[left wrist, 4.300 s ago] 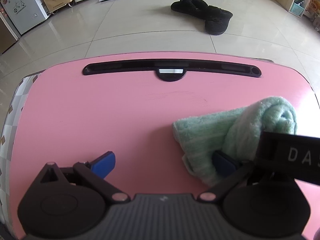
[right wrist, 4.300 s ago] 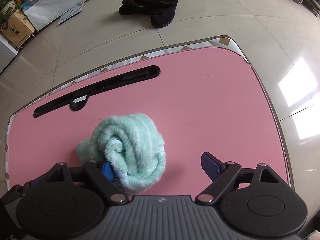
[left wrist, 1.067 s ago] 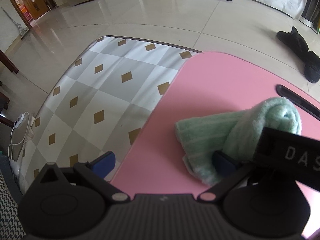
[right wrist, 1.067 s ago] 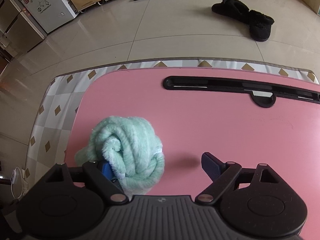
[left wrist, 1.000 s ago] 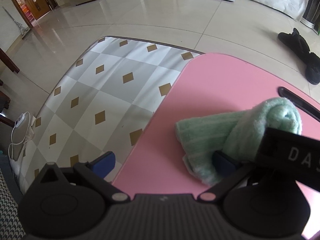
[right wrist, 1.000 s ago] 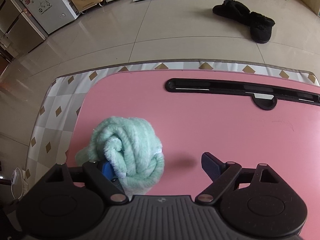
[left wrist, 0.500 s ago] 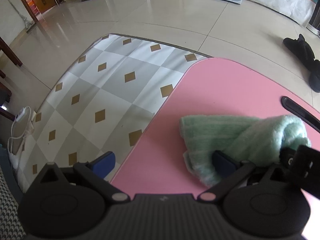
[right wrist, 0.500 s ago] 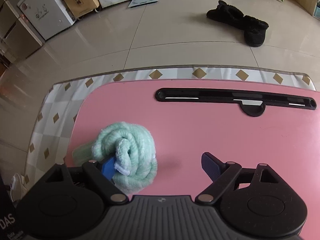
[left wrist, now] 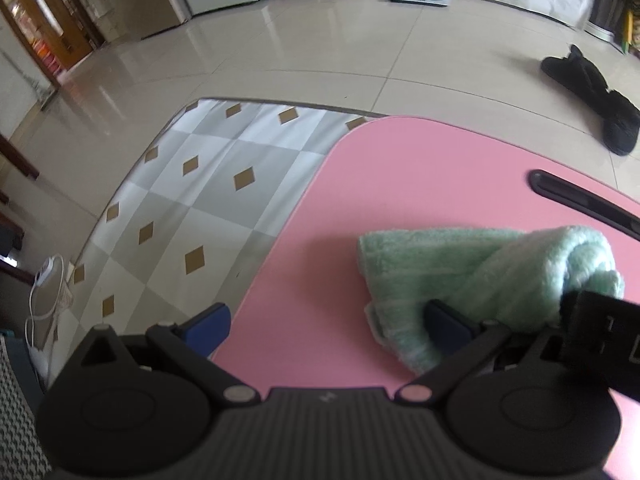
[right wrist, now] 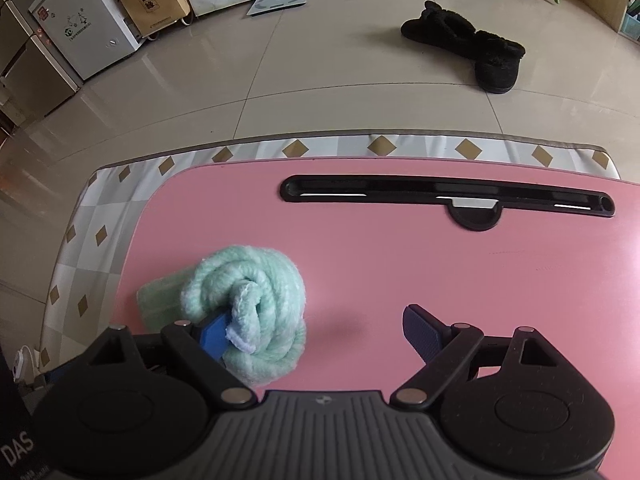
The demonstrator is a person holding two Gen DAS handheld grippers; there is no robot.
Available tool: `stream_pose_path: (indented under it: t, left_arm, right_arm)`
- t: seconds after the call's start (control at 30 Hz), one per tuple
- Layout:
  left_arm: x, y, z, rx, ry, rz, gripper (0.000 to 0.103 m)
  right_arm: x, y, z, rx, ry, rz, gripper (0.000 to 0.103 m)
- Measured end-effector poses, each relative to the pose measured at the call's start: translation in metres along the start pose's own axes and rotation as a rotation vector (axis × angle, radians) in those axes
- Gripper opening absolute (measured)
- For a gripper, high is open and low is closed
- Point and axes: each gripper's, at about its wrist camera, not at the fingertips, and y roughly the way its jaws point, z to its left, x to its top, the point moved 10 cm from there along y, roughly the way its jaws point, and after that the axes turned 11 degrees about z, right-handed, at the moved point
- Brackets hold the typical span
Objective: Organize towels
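A mint-green towel (left wrist: 480, 264), rolled into a loose bundle, lies on the pink table (left wrist: 400, 184) near its left corner. My left gripper (left wrist: 326, 320) is open; its right finger is tucked against the towel's flat near end, and its left finger hangs past the table's edge. In the right wrist view the towel (right wrist: 256, 280) shows its spiral end. My right gripper (right wrist: 316, 330) is open and its jaws are opening. Its left finger sits in the roll's end and its right finger stands far off over bare table (right wrist: 440, 280). No pads press the towel.
A black slot (right wrist: 440, 192) runs along the table's far side. A grey-and-white checked mat (left wrist: 200, 200) lies under the table, with a white power strip (left wrist: 48, 280) beside it. Black slippers (right wrist: 472, 40), a white fridge (right wrist: 80, 28) and a cardboard box (right wrist: 152, 0) are on the tiled floor.
Both grippers brought the towel from the table's middle to its left corner. In the last second the right gripper has drawn back a little and the roll has sunk lower.
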Motion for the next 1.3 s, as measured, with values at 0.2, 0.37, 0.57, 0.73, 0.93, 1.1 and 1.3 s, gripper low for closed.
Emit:
stream_pose_path:
  t: [0.2, 0.37, 0.57, 0.73, 0.93, 1.1, 1.3]
  left_arm:
    - [-0.002, -0.004, -0.016, -0.011, 0.045, -0.012, 0.103]
    - [-0.007, -0.004, -0.028, -0.092, 0.06, 0.033, 0.103]
    - [-0.014, -0.007, -0.044, -0.12, 0.105, 0.041, 0.103]
    - [-0.02, -0.011, -0.059, -0.141, 0.157, 0.031, 0.103]
    - [-0.028, -0.015, -0.076, -0.169, 0.189, 0.049, 0.103]
    - [-0.033, -0.019, -0.088, -0.164, 0.211, 0.057, 0.103]
    - [-0.042, -0.024, -0.105, -0.193, 0.238, 0.076, 0.103]
  right_arm:
    - [-0.003, -0.002, -0.015, -0.014, -0.003, -0.003, 0.09]
    - [-0.002, -0.004, -0.03, -0.04, 0.015, 0.001, 0.09]
    - [-0.003, -0.007, -0.044, -0.061, 0.017, -0.001, 0.09]
    - [-0.006, -0.01, -0.059, -0.093, 0.011, -0.01, 0.091]
    - [-0.008, -0.015, -0.073, -0.123, 0.012, -0.016, 0.091]
    - [-0.011, -0.018, -0.082, -0.142, 0.009, -0.017, 0.091]
    - [-0.014, -0.022, -0.097, -0.157, 0.021, -0.014, 0.091]
